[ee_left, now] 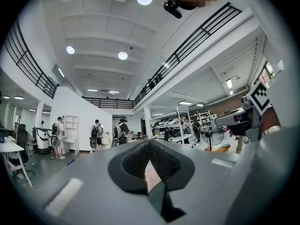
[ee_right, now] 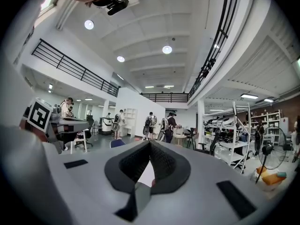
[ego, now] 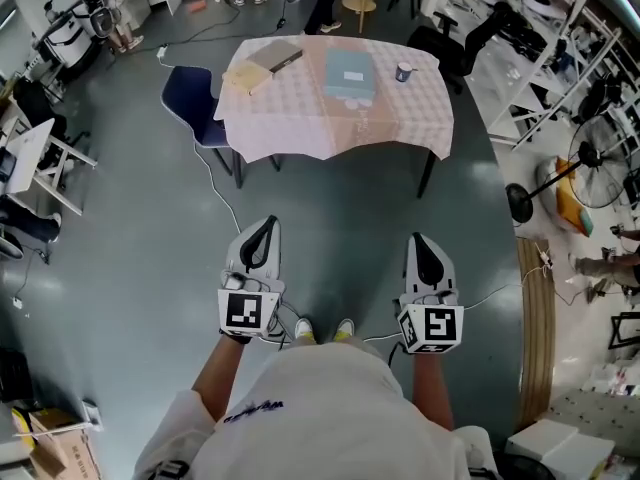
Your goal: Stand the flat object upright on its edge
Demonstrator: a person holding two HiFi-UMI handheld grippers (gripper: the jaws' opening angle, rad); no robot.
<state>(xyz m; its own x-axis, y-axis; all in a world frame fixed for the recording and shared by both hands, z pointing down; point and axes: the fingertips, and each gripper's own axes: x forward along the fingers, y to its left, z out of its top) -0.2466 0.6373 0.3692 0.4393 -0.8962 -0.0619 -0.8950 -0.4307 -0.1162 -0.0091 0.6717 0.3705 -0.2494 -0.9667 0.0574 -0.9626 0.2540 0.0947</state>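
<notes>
A table (ego: 300, 128) with a pink checked cloth stands well ahead of me on the grey floor. On it lie a flat light-blue box (ego: 349, 76), a flat brown book-like object (ego: 275, 56) and a yellowish item (ego: 247, 79). My left gripper (ego: 265, 227) and right gripper (ego: 421, 241) hover side by side over the floor, well short of the table. Both are shut and hold nothing. In the left gripper view the left gripper (ee_left: 150, 142) points level across the hall with its jaws together, and the right gripper (ee_right: 150, 144) does the same in its own view.
A small dark cup (ego: 403, 72) sits at the table's right side. A blue chair (ego: 190, 103) stands at its left corner, and a white cable (ego: 214, 183) runs along the floor. Shelving (ego: 545, 48) and a standing fan (ego: 590, 173) are to the right; several people stand far across the hall.
</notes>
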